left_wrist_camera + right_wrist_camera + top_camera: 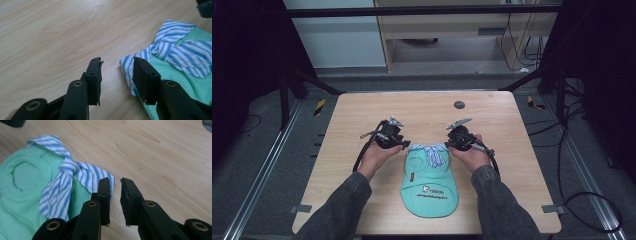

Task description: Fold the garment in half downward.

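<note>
While the bib lies flat at the near middle of the bench, its long axis runs from 12 to 6 o'clock, with the striped collar at the 12 o'clock end and the rounded hem toward you. Your two tongs flank that collar end: the left tongs sit at about 9 o'clock from the collar, the right tongs at about 3 o'clock, each just beside a collar tip.

In the left gripper view, the left tongs stand apart with nothing between them; one jaw overlaps the striped corner and the other is over bare wood. In the right gripper view, the right tongs are apart by a narrower gap, also empty, with the striped tip just beside the inner jaw.

Neither hand is clearly nearer. By my reading, each tongs must move inward toward the collar's midline to take its corner.
</note>
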Action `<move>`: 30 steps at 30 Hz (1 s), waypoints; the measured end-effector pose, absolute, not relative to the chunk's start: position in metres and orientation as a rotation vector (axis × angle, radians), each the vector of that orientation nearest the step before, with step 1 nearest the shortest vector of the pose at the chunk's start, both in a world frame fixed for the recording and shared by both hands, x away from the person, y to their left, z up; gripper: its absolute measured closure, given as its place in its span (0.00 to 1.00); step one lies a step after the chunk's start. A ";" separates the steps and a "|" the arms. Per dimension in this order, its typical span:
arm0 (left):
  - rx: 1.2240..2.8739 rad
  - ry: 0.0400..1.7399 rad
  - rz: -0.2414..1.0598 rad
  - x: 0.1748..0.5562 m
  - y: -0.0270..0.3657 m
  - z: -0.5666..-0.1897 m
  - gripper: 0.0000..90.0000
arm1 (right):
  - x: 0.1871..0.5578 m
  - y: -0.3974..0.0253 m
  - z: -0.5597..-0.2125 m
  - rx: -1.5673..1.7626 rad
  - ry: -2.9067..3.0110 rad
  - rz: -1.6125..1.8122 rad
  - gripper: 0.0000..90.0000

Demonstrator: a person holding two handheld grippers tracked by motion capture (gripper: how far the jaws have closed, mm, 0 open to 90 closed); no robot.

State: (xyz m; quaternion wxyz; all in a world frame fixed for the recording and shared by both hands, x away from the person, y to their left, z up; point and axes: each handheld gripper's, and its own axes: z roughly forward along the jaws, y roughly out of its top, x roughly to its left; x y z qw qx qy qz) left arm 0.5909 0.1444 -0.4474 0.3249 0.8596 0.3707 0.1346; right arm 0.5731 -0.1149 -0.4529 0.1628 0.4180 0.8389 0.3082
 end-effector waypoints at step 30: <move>2.330 1.013 0.316 0.600 0.127 -0.481 0.54 | 0.590 -0.100 -0.483 1.284 2.444 0.836 0.59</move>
